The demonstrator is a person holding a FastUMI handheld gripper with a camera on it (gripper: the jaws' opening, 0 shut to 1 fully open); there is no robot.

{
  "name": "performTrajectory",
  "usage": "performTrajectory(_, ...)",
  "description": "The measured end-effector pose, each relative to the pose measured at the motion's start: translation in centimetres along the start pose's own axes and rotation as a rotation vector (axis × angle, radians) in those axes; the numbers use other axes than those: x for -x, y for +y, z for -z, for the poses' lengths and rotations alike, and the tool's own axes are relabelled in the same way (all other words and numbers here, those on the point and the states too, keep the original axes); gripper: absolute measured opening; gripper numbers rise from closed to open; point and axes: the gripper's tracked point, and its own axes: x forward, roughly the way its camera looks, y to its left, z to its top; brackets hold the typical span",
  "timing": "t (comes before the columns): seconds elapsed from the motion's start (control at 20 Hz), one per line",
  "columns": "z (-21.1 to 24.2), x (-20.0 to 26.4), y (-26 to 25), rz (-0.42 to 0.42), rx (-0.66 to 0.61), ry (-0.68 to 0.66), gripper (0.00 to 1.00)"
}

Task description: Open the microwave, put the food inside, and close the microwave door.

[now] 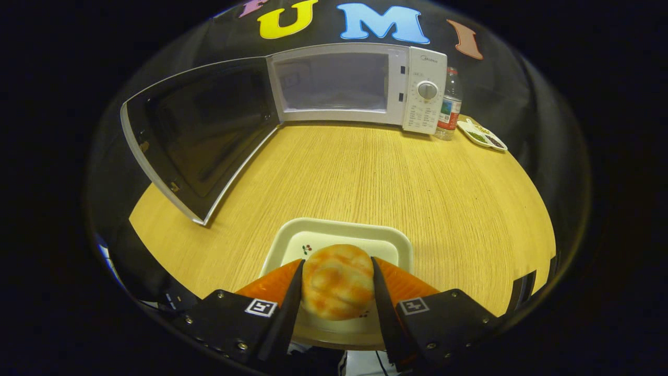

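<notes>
A round orange-and-cream bun [337, 281] lies between my fingers, over a white square plate [318, 235] on the wooden table. My gripper [337, 261] is shut on the bun, one finger touching each side. Beyond the plate, at the back of the table, stands the white microwave [425, 89]. Its dark door [201, 130] is swung wide open to the left. The cavity [334, 81] is lit and holds nothing that I can see.
A plastic water bottle [450, 104] stands right of the microwave. A small white dish with condiments [485, 137] lies beside it. Bare wooden tabletop [365, 172] stretches between the plate and the microwave.
</notes>
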Motion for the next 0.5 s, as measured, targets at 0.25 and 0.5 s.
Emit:
performTrajectory(0.25,-4.6,0.0,1.0,-0.066,-0.095,-0.075,0.7)
performTrajectory(0.5,-10.2,-0.8,2.1,-0.152,-0.179,-0.166,0.7)
